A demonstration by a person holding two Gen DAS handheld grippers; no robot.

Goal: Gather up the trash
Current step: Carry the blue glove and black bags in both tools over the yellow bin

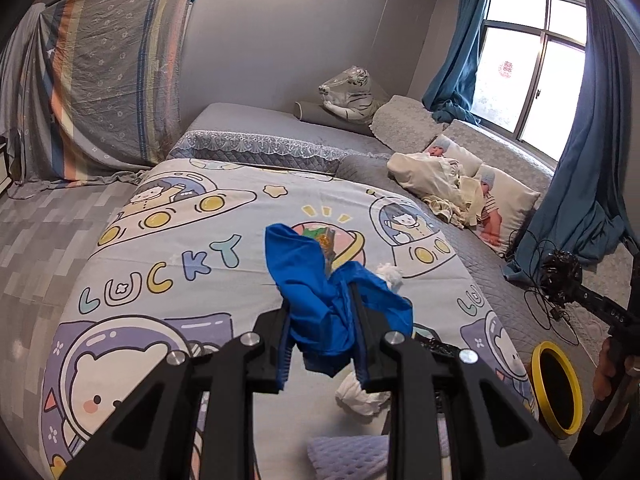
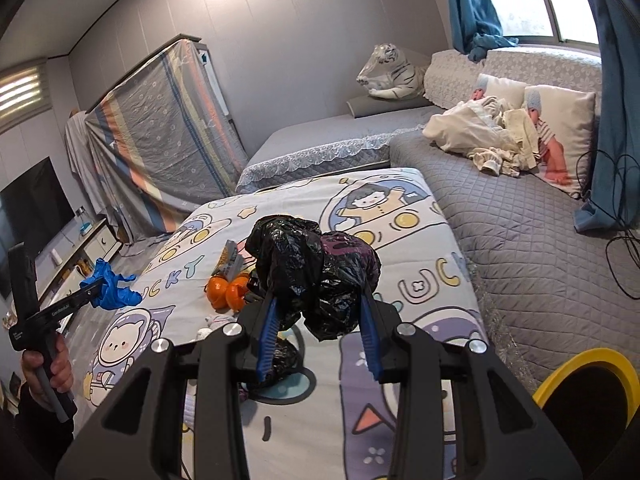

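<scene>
My left gripper (image 1: pixel 320 300) is shut on a crumpled blue plastic glove (image 1: pixel 316 300) and holds it above the cartoon bedsheet (image 1: pixel 160 248). It also shows in the right wrist view (image 2: pixel 96 290) at the left, with the blue glove (image 2: pixel 114 290). My right gripper (image 2: pixel 318 284) is shut on a crumpled black plastic bag (image 2: pixel 316 268) above the sheet. In the left wrist view the right gripper is at the far right (image 1: pixel 550 270) with the black bag (image 1: pixel 562 272). A yellow-rimmed bin (image 2: pixel 592 396) stands at the bed's right edge, also in the left wrist view (image 1: pixel 556 390).
On the sheet lie orange peels (image 2: pixel 228 290), a snack wrapper (image 2: pixel 230 262), white tissue wads (image 1: pixel 362 396) (image 1: pixel 390 274) and another black bag piece (image 2: pixel 282 356). A grey quilted bed (image 2: pixel 520 240) holds pillows and clothes (image 2: pixel 480 132). Black cables (image 2: pixel 624 248) hang right.
</scene>
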